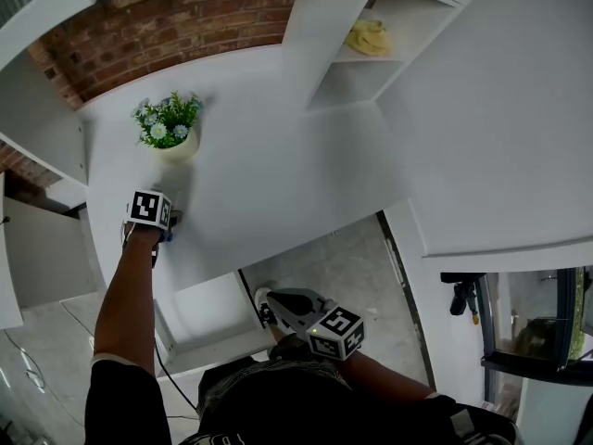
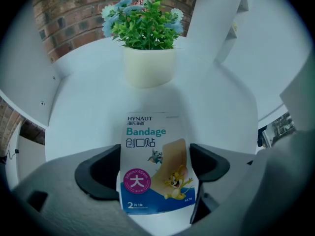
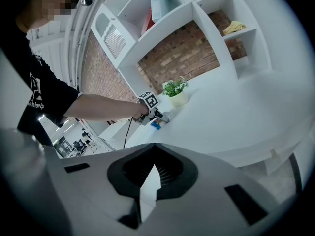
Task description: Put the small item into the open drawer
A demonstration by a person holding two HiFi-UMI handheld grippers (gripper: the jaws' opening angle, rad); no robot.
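Bandage packet (image 2: 155, 163), the small item bound for the drawer, lies flat on the white table (image 2: 216, 102), just in front of a potted plant (image 2: 147, 48). The left gripper (image 2: 155, 149) points steeply down over it with its jaws spread wide. The packet sits in the gap between the two dark pads, which flank its long edges without clamping it, so nothing is held yet. The right gripper (image 3: 154, 156) hangs low near the person's body with its jaws brought together on nothing, close to the open drawer (image 1: 199, 311) that juts out below the table's front edge.

The step in hand appears to be the pick-up, with the drawer open and waiting and the item not yet lifted. The next move probably calls for the left jaws to close across the packet's width. A thin, flat pouch gives the pads little to catch, so they likely need to sit low against the tabletop before squeezing. Once gripped, the packet has to be lifted clear, carried back over the table edge and released above the drawer's opening.
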